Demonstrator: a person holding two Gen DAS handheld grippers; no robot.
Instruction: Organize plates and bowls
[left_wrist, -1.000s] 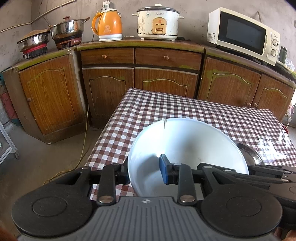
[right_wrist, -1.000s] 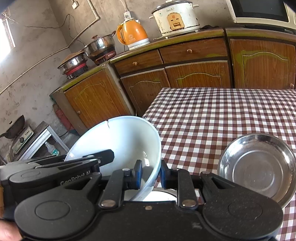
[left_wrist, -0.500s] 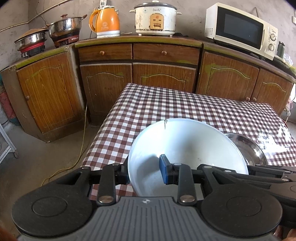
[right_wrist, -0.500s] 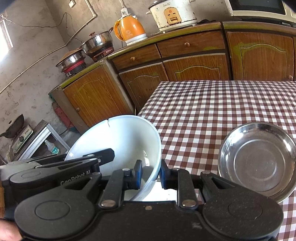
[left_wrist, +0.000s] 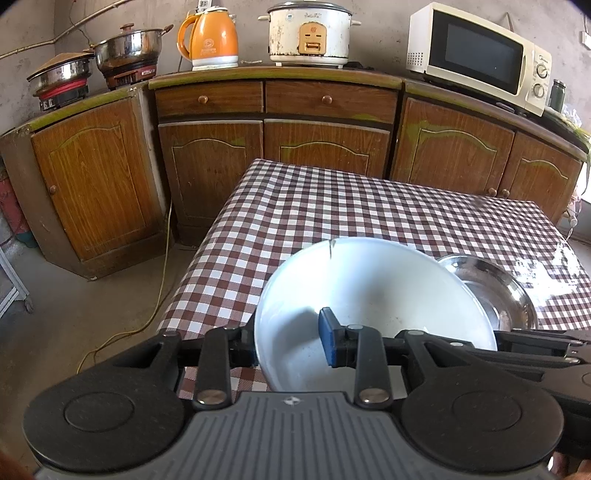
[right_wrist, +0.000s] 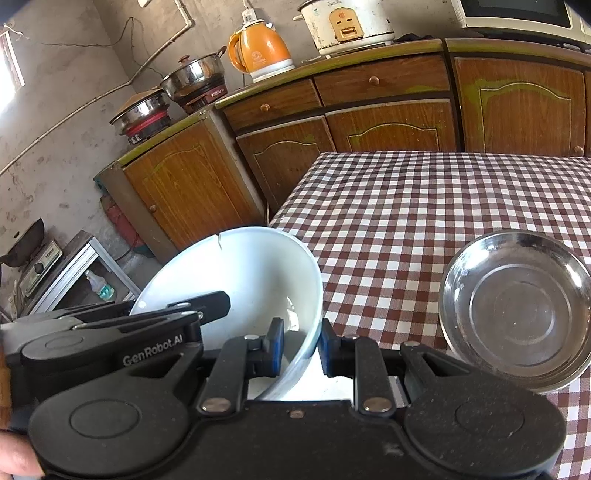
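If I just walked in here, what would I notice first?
A big white bowl, cracked at its rim, is pinched on opposite sides by both grippers, left and right, at the near corner of the checked table. A shiny steel bowl sits beside it. Behind, an orange kettle stands on the wooden counter.

Bright daylight, glare on the checkered tablecloth (left_wrist: 546, 266), fisheye-bent edges.

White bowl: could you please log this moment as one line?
white bowl: tilted, held at rim | left gripper: shut on rim | right gripper: shut on rim | steel bowl: on table
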